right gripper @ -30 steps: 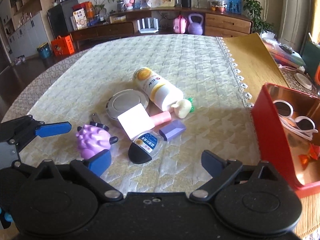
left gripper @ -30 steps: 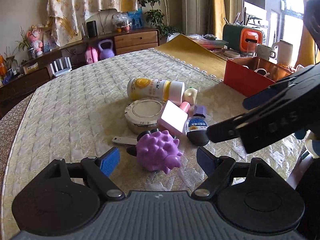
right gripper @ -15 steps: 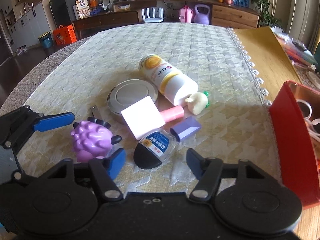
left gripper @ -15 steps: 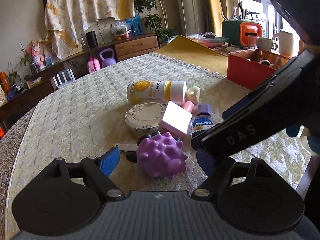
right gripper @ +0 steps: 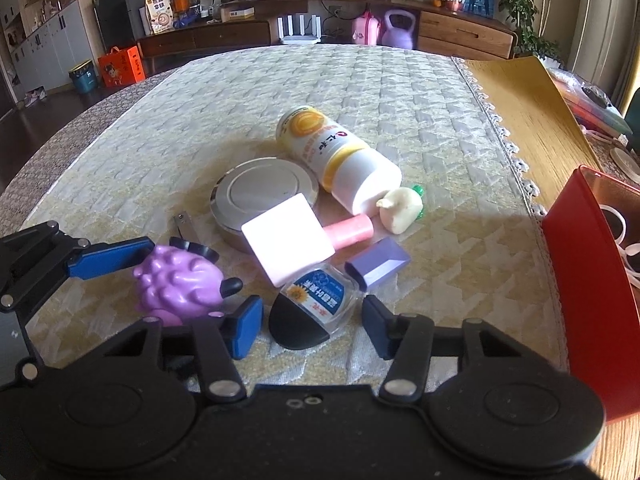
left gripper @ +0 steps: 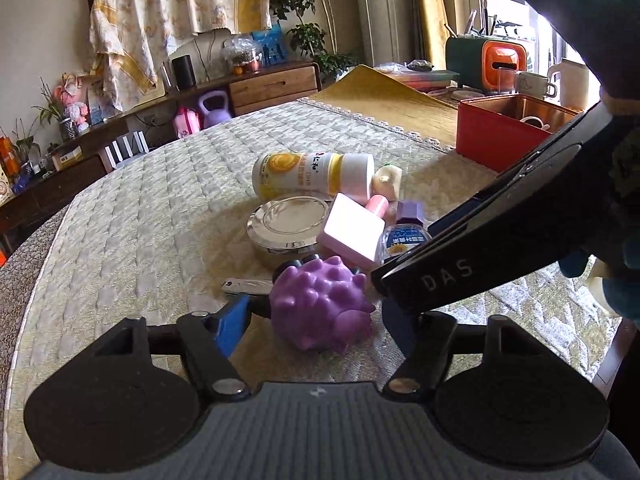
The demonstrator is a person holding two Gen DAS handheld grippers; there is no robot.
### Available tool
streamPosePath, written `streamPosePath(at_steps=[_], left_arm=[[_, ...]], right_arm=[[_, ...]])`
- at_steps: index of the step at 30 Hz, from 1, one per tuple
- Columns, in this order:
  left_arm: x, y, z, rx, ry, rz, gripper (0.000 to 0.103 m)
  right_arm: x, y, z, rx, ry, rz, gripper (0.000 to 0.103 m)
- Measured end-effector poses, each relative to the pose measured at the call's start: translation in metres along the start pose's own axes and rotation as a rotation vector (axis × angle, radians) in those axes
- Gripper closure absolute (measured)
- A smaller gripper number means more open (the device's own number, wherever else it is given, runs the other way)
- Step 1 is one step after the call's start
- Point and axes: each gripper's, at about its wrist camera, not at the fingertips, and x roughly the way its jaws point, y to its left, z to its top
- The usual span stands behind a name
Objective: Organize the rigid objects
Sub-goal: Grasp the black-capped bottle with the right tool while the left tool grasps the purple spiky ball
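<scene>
A purple spiky toy lies on the quilted table cloth between the fingers of my left gripper. Its jaws are closing, and a gap shows beside the left blue pad. A small clear bottle with a black cap lies between the fingers of my right gripper. Those jaws are closing too, with slim gaps on both sides. A finger of my right gripper crosses the left wrist view and hides the left gripper's right fingertip.
Behind them lie a pink square-capped bottle, a round silver tin, a yellow-and-white bottle, a purple block, a white garlic-shaped toy and a nail clipper. A red box stands at the right.
Both grippers' jaws have narrowed. My right gripper came forward and down over the clear bottle. The purple toy now sits closer between the left fingers.
</scene>
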Motion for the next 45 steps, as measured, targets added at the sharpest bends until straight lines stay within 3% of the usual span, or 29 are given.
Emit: streamPosePath(at_steps=[5,27,28,30,31,33,36,45], left_arm=[[0.0,0.006,0.0,-0.023,0.006,-0.013,0.037],[-0.02,0.007,0.002,-0.101,0.054,-0.034,0.038],[-0.021,0.007,0.003,-0.106,0.056,-0.035,0.038],[-0.025,0.005,0.005,-0.113,0.056,-0.037,0.038],[-0.027,0.004,0.006,-0.111,0.054,-0.035,0.038],[-0.03,0.001,0.008,-0.105,0.052,-0.032,0.038],[-0.035,-0.003,0.009,-0.099,0.047,-0.029,0.038],[-0.033,-0.003,0.008,-0.124,0.069,-0.029,0.038]], right_arm=[[-0.002,-0.006,-0.001,0.013,-0.005,0.005,0.06],[-0.052,-0.021,-0.026,0.042,-0.069,0.053,0.064],[-0.055,-0.022,-0.027,0.039,-0.076,0.054,0.068],[-0.058,-0.023,-0.029,0.03,-0.077,0.057,0.091],[-0.06,-0.024,-0.03,0.029,-0.079,0.053,0.092],[-0.06,-0.026,-0.032,0.027,-0.079,0.056,0.092],[-0.058,-0.03,-0.035,0.022,-0.07,0.066,0.078],[-0.036,-0.033,-0.032,0.009,-0.053,0.04,0.077]])
